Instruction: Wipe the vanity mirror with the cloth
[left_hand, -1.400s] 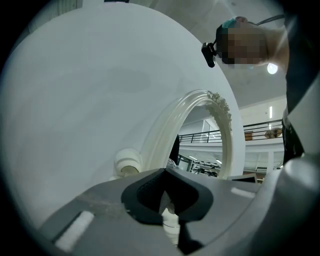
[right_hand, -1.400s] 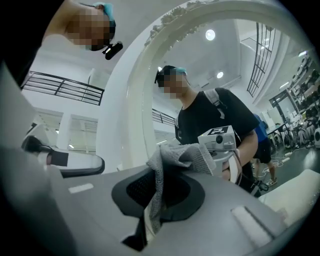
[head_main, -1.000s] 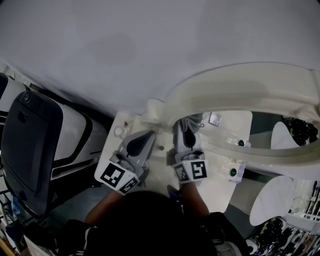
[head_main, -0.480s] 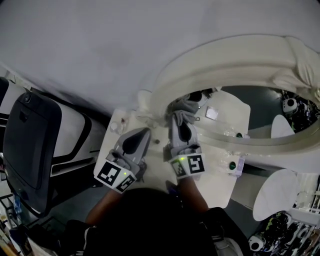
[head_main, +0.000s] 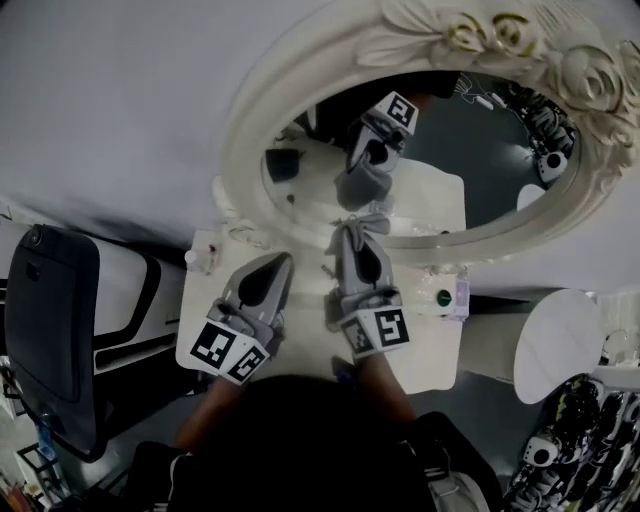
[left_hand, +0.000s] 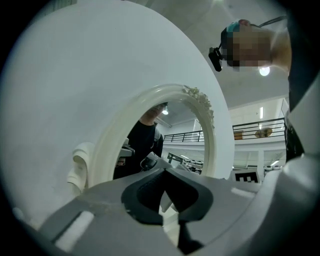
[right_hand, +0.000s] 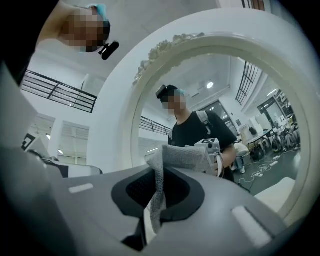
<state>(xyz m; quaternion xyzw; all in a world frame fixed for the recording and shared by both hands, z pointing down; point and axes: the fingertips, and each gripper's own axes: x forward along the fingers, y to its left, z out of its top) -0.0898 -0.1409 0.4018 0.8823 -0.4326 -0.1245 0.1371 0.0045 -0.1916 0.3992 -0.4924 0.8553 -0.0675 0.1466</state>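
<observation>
Holding my right gripper (head_main: 352, 235) clamped on the grey cloth (right_hand: 159, 186) just in front of the oval vanity mirror (head_main: 430, 150) at the table's (head_main: 440, 350) far edge, I see my left gripper (head_main: 280, 263) beside it, closed on nothing.

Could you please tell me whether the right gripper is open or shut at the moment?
The right gripper is shut on the cloth: its jaws pinch the grey fabric, which bunches above them.
</observation>
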